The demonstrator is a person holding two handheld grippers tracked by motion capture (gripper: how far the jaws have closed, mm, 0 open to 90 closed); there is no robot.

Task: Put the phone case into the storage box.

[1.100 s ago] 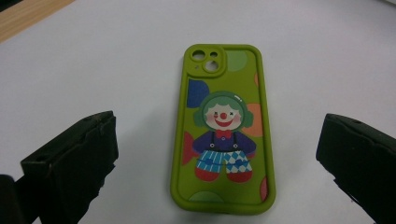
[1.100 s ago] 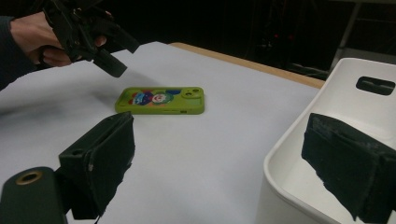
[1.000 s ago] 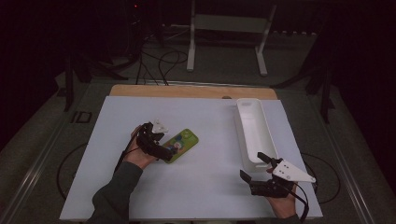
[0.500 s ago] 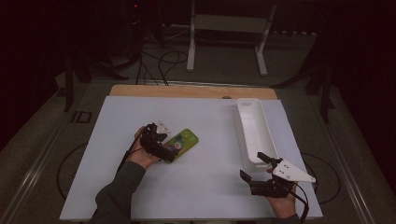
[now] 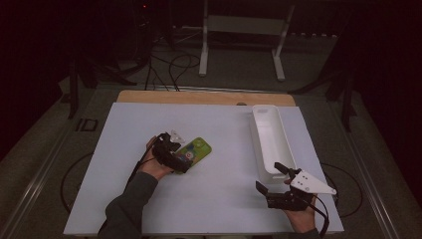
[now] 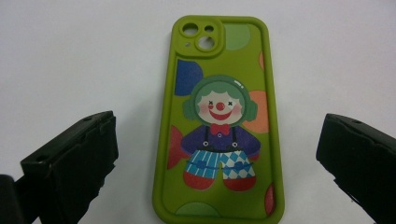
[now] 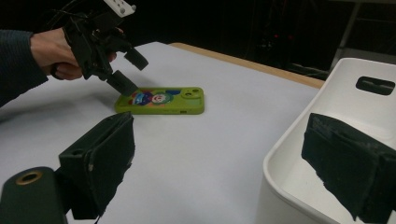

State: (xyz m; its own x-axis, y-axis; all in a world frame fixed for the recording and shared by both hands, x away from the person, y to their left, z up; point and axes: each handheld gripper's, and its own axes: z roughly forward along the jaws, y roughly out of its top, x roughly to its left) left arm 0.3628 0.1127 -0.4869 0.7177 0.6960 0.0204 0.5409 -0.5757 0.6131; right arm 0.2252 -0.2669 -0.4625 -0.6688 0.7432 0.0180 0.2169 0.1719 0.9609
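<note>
Lying flat, the phone case [image 6: 218,126] points its camera end away from the left gripper's [image 6: 219,154] spread fingers.

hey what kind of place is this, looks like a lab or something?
Probably a lab or recording studio: a white-topped table in a dark room, cables on the floor, a metal stand behind, and handheld grippers over a phone case.

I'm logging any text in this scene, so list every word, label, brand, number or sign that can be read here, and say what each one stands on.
None: no readable text in these pictures.
phone case: a printed clown and coloured spots, no letters or numbers.
white bin: plain, no label seen.
left gripper and right gripper: no marking that can be read.
</note>
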